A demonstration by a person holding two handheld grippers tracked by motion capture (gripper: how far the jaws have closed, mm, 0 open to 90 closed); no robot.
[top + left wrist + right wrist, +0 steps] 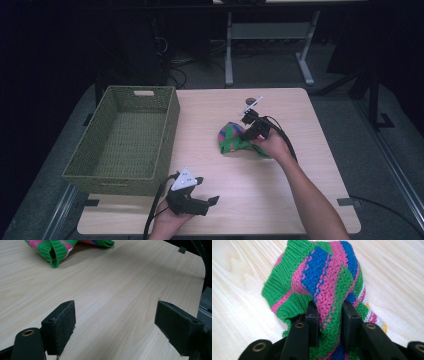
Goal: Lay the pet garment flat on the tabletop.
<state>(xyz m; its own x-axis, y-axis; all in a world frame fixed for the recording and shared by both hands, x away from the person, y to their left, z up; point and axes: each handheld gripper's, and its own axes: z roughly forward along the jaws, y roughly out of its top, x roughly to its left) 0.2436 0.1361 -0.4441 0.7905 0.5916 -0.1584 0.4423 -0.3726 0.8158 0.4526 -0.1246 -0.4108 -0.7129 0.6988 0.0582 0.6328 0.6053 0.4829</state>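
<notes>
A knitted cloth striped green, pink and blue lies bunched near the middle of the wooden table. My right gripper is shut on a fold of the knitted cloth, which rises as a peak between the jaws and drapes away from them. My left gripper rests near the table's front edge, open, with bare wood between its pads. A corner of the cloth shows at the top of the left gripper view.
A green woven basket stands at the table's left side. A small white strip and a dark round thing lie near the far edge. Beyond the table are desk legs and cables on the floor.
</notes>
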